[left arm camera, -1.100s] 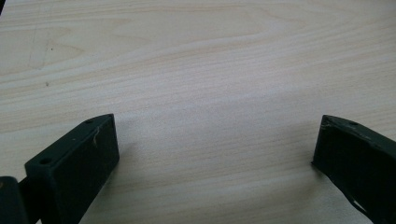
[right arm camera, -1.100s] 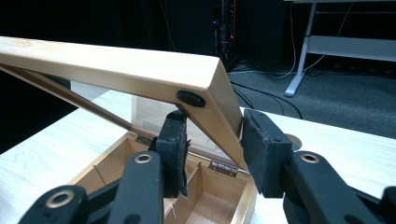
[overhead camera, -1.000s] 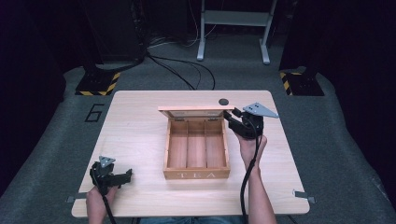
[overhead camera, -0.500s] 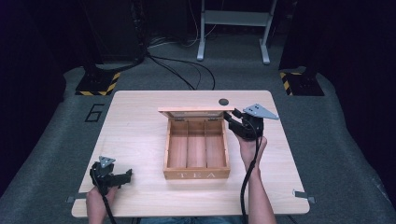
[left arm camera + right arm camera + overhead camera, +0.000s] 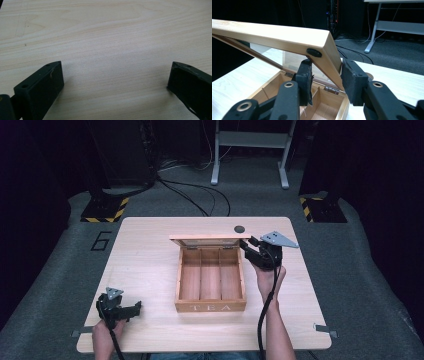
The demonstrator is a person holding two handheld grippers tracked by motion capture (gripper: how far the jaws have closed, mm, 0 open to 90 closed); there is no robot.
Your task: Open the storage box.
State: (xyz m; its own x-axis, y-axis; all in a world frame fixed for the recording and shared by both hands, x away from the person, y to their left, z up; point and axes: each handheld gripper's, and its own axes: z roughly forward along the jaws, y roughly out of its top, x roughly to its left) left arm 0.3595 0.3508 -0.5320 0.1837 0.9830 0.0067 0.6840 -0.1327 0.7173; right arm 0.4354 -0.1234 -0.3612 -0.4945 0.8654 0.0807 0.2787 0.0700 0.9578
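Observation:
A wooden tea box (image 5: 210,307) marked TEA stands mid-table, its three compartments bare. Its lid (image 5: 205,240) stands raised at the far side. My right gripper (image 5: 248,246) is at the lid's right end, shut on the lid's side rail. In the right gripper view the lid (image 5: 274,37) slants up to the left, and the right gripper (image 5: 325,75) has one pad on each face of its rail. My left gripper (image 5: 135,309) rests low at the table's front left, open. Its jaws stand wide apart over bare wood in the left gripper view (image 5: 116,75).
The light wooden table (image 5: 150,255) has a small black round disc (image 5: 239,229) near its far edge behind the box. Grey carpet surrounds the table. Cables (image 5: 190,195) and a white stand (image 5: 250,150) lie beyond it.

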